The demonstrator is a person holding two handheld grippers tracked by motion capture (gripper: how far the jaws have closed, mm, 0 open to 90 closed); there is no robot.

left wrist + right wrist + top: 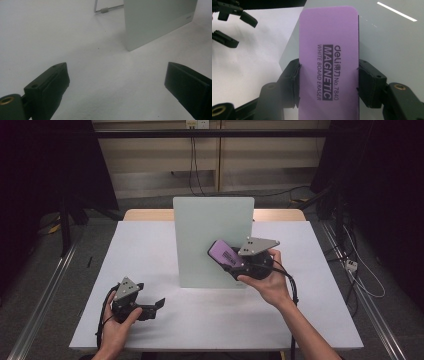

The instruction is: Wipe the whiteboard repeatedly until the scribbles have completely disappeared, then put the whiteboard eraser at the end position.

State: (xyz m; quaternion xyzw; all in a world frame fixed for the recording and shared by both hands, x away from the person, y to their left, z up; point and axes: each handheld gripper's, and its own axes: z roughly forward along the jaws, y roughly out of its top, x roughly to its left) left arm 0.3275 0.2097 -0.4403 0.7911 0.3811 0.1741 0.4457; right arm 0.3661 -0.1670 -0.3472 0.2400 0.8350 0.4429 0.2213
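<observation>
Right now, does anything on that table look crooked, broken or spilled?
Nothing stands out. The whiteboard stands upright on the table, its face unmarked where visible. The right gripper holds the purple eraser squarely against it; the left gripper rests open.

1. White table cover (150,250): lies flat on the wooden table.
2. Wooden table (145,214): edge exposed behind the cover.
3. Cables (192,165): hang on the wall behind the table.
</observation>
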